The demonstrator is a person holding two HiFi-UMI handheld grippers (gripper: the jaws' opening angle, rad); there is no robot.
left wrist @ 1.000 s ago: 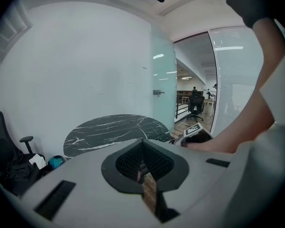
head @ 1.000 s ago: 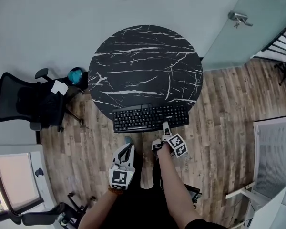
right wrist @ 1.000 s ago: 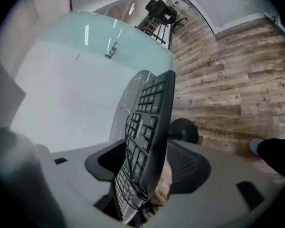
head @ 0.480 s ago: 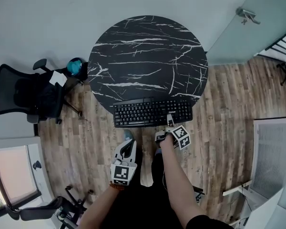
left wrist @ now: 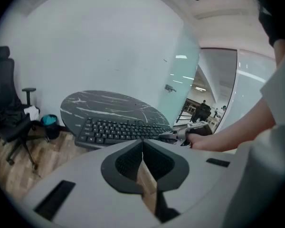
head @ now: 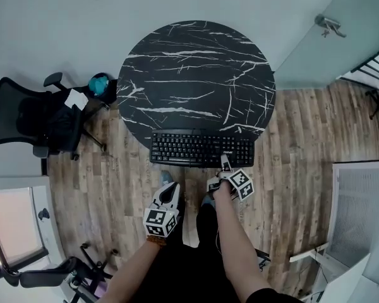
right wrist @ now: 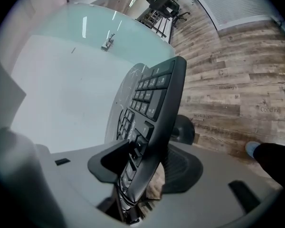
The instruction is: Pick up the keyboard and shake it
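Observation:
A black keyboard [head: 199,149] lies across the near edge of the round black marble table [head: 196,74] and hangs over it. My right gripper [head: 225,163] is at the keyboard's near right edge. In the right gripper view its jaws have just been closing and the keyboard [right wrist: 152,108] is pinched between them, one pad on the keys and the other under the base. My left gripper [head: 169,189] hangs shut and empty below the table's near edge, well short of the keyboard [left wrist: 118,128]. The left gripper view also shows the right gripper [left wrist: 180,136] on the keyboard's edge.
A black office chair [head: 25,118] and a teal bin [head: 100,84] stand left of the table. A glass door [head: 328,30] with a handle is at the far right. Wood floor [head: 290,144] surrounds the table. My legs and shoes are just below the keyboard.
The left gripper has dropped lower and rolled. The right gripper stays at the keyboard's near edge. The keyboard now lies more level across the table's edge.

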